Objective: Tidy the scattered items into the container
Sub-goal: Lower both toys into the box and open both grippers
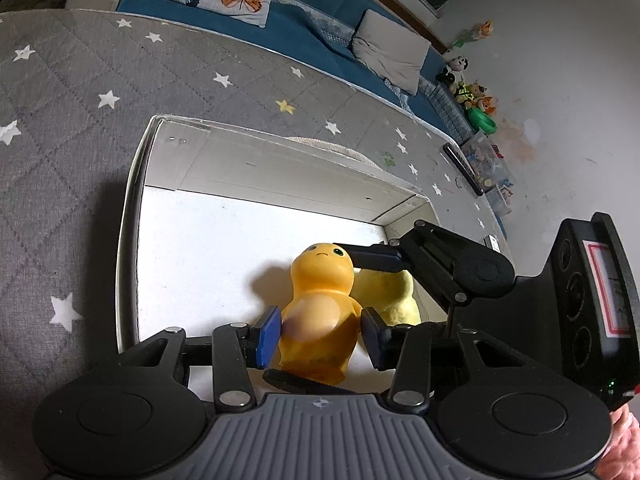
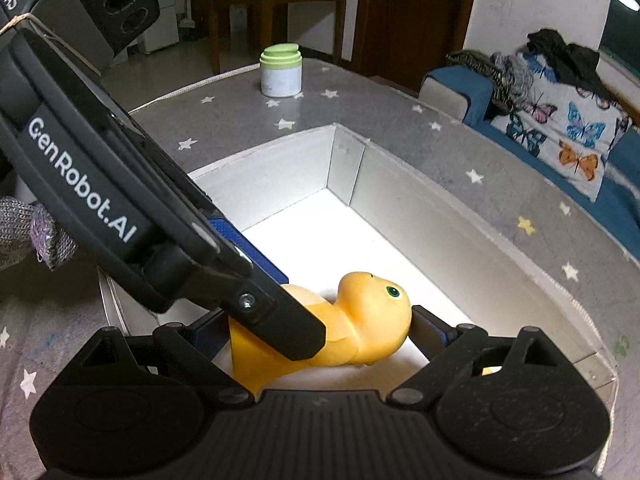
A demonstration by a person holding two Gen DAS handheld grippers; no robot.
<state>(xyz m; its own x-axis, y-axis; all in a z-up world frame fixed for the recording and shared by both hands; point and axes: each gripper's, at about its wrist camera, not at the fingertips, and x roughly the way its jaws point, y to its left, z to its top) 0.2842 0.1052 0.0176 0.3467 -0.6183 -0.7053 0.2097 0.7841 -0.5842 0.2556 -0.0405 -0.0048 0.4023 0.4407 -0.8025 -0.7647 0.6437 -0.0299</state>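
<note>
**Rubber toy going into box, both grippers on it**

Placing step. Orange rubber duck-like toy (image 1: 318, 312) sits inside the white cardboard box (image 1: 256, 168), beside a yellow plush (image 1: 394, 292). Left gripper (image 1: 320, 334) pads flank its belly, touching or nearly; grip unclear. Right gripper (image 2: 320, 330) is spread wide, straddling toy head to base. Next: spread both, lift clear. Jar (image 2: 281, 71) is outside, on the mat.
</note>
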